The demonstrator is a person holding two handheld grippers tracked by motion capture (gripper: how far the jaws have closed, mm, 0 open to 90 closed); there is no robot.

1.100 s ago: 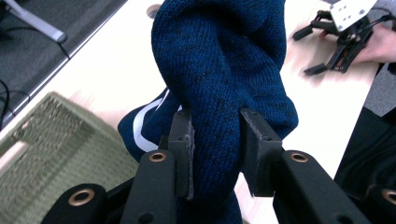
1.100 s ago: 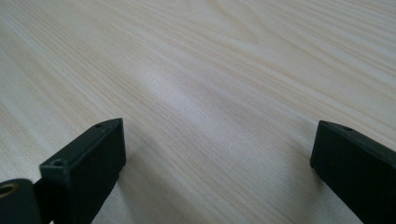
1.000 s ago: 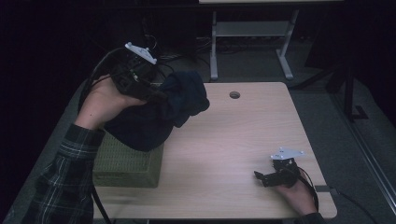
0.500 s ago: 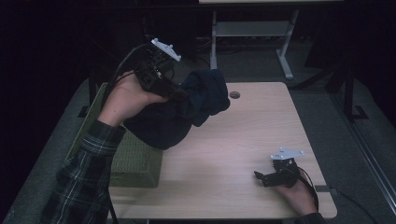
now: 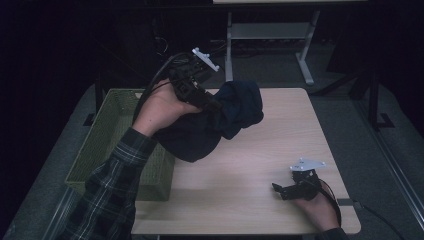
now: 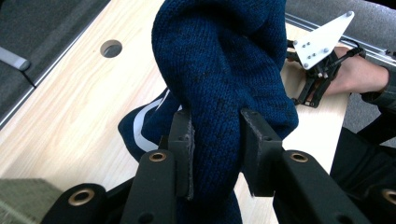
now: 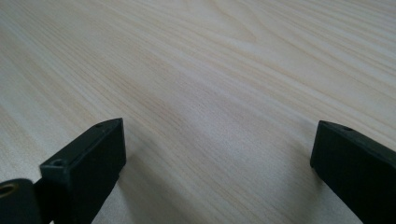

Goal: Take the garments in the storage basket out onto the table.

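A dark blue knitted garment (image 5: 215,125) hangs above the wooden table (image 5: 280,135), bunched and drooping. My left gripper (image 5: 212,105) is shut on a thick fold of it (image 6: 219,93); both pads press the knit, and a white stripe shows on a lower fold (image 6: 140,126). The left gripper (image 6: 215,135) is held up over the table's left half by a hand in a plaid sleeve. My right gripper (image 5: 280,190) rests low near the table's front right edge, open, with bare wood between its jaws (image 7: 217,154).
A green woven basket (image 5: 107,145) stands at the table's left side, partly under the raised arm. A round cable hole (image 6: 111,48) sits in the tabletop near its far edge. A white desk frame (image 5: 270,35) stands behind the table.
My left gripper has carried the blue garment to the right, from above the basket to over the table. The right gripper has stayed where it was.
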